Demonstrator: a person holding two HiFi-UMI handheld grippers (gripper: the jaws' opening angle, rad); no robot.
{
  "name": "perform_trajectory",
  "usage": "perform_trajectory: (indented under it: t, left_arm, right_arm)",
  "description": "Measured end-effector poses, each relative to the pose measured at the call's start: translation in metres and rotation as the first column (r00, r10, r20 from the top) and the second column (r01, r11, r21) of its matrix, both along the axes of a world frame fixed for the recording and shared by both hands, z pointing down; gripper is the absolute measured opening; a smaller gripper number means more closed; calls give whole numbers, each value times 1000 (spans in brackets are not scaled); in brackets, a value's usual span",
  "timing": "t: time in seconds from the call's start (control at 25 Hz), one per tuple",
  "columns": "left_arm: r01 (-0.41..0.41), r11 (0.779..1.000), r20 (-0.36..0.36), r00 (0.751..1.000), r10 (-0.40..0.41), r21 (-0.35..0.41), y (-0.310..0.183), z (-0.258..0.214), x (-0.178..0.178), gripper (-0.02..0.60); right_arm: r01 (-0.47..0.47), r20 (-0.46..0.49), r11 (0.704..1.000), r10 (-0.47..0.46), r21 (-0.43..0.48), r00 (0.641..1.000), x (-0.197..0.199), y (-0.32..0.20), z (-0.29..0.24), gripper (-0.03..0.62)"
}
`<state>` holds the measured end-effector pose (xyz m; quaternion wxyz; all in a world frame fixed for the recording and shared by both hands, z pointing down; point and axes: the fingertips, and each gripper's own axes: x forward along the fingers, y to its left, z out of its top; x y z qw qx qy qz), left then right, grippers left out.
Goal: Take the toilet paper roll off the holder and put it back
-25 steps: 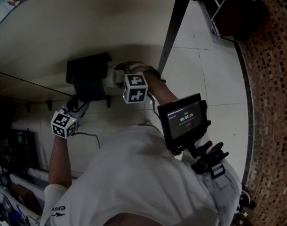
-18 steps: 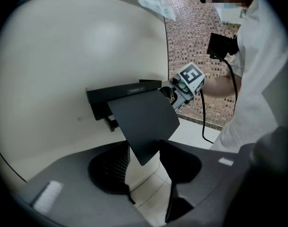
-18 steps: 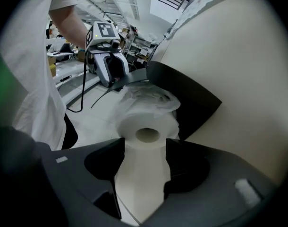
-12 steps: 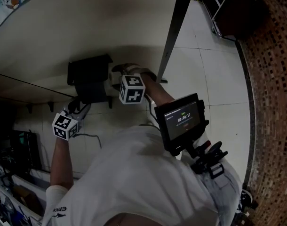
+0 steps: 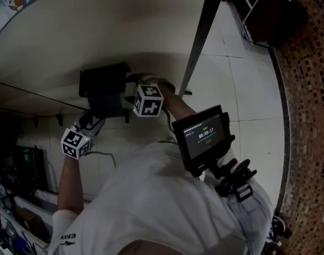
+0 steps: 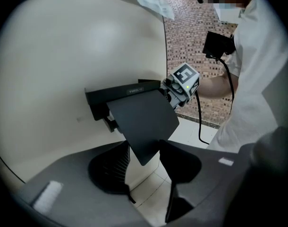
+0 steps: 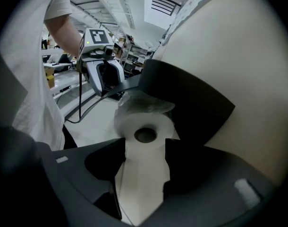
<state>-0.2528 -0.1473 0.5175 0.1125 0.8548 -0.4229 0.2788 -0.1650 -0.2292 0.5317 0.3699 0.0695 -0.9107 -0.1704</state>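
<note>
A black toilet paper holder (image 5: 103, 86) is fixed to the cream wall. Its flat cover flap (image 6: 144, 119) is tilted up. The flap's lower corner sits in the gap of my left gripper (image 6: 145, 167), touching both fingers, and floor shows through the rest of the gap. The white toilet paper roll (image 7: 144, 126) points its core hole at the camera, right under the flap (image 7: 182, 98). My right gripper (image 7: 145, 155) is shut on the roll's sides. Seen from the head, the right gripper (image 5: 131, 86) is at the holder's right side, and the left gripper (image 5: 95, 122) is below it.
A dark slanted pole (image 5: 199, 41) stands just right of the holder. White floor tiles (image 5: 241, 89) run to a mosaic brick wall (image 5: 305, 116). A small screen (image 5: 202, 137) hangs at the person's chest. Shelving (image 5: 263, 4) stands at the far right.
My right gripper has edged a little closer to the holder with the roll. The left gripper stays at the flap.
</note>
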Motion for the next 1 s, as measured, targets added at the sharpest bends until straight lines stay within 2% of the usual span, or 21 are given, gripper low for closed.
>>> perform_trajectory:
  t: [1.0]
  left_arm:
    - [-7,1000,4,1000,7,-13,0,0,-2,198]
  right_arm:
    - [-13,115,990,30,-143,993,-17,1,9,273]
